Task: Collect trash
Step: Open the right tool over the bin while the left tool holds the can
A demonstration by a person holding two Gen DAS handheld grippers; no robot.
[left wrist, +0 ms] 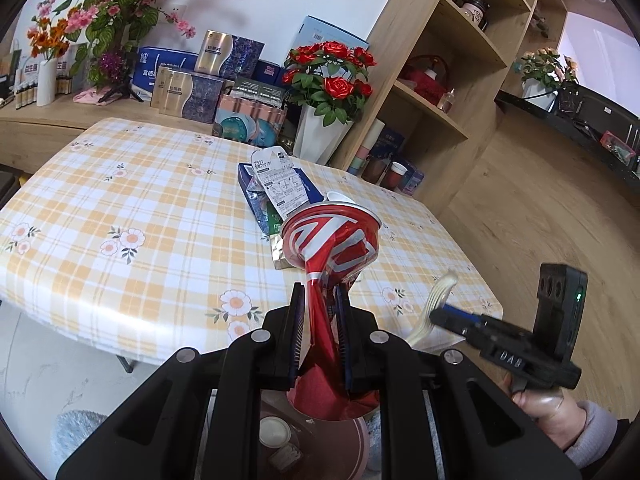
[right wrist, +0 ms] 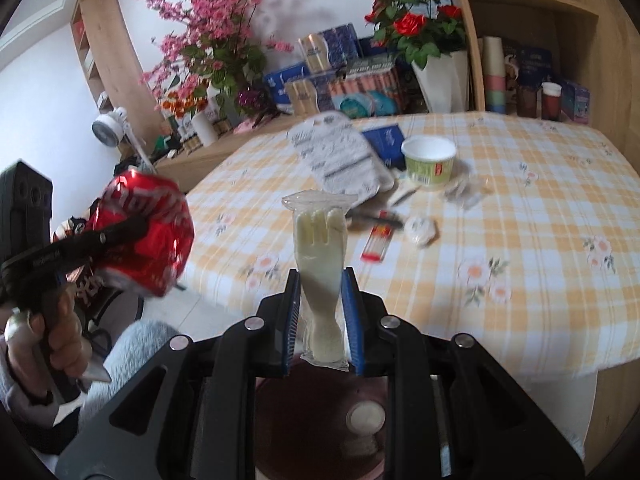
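While my left claw [left wrist: 318,300] pinches a crushed red metal can [left wrist: 332,240], my right claw [right wrist: 320,284] grips a bagged cream plastic fork [right wrist: 320,248]; the checked table [right wrist: 520,208] lies beyond.

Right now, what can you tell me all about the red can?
The red can is shiny metal with white lettering. It is crushed: pinched flat in the middle, flaring wide at its far end with a silver rim. The left gripper is shut on its squeezed waist and holds it in the air near the table edge, above a round pinkish bin. In the right wrist view the can looks crumpled and lumpy. Only the gripper's pads touch it.
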